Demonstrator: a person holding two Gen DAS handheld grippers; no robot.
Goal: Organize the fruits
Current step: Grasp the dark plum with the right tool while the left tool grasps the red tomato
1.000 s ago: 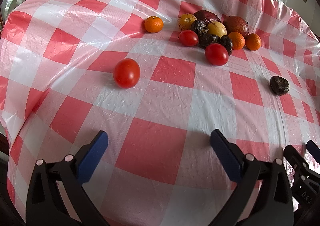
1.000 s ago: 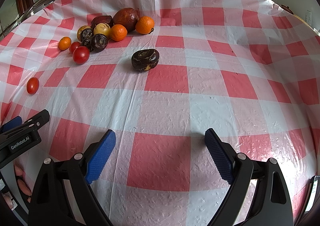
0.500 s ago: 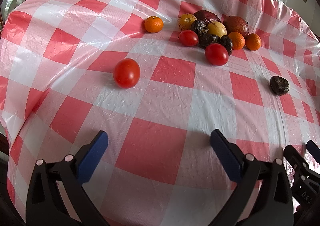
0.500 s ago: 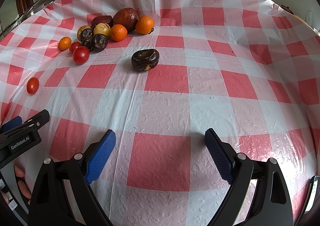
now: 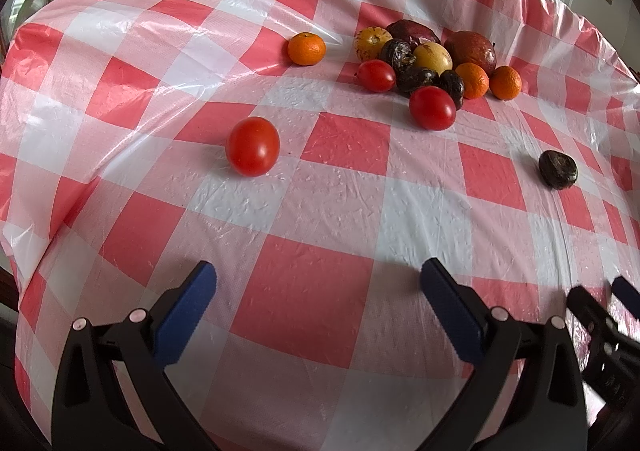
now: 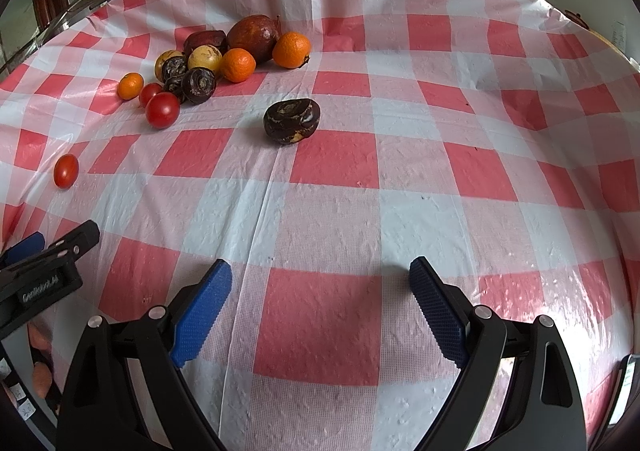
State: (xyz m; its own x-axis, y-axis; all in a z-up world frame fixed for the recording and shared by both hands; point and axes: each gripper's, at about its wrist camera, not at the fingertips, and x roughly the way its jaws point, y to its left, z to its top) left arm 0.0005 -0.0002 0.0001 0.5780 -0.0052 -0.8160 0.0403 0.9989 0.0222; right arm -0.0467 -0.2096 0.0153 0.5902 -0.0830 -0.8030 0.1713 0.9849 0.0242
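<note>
Lying loose on the checked tablecloth over the table, the fruits are mostly bunched in a pile at the far side, with a few strays nearer.

Both tools hover low over the near edge with nothing in them: the left gripper has its jaws wide apart, and the right gripper likewise.

Handling, as a judgement: the lone tomato, near and left in the left wrist view, looks smooth, taut and light. It would likely roll on the slick plastic and bruise or split under a hard squeeze, so a gentle hold across its widest middle seems best. The lone dark fruit, sitting apart from the pile on the near right, has a wrinkled, shrivelled skin that should give better grip. It looks light and a little soft, so a hold across its broad sides would suit.

Counted across both views:
- Tomatoes: three, one stray and two at the pile's near left edge.
- Oranges: three, one apart on the far left and two on the pile's right.
- Yellow round fruits: two.
- Large reddish-brown fruits at the back: two.
- Dark wrinkled fruits: four, with three in the pile, though these overlap and the count is less sure.
</note>
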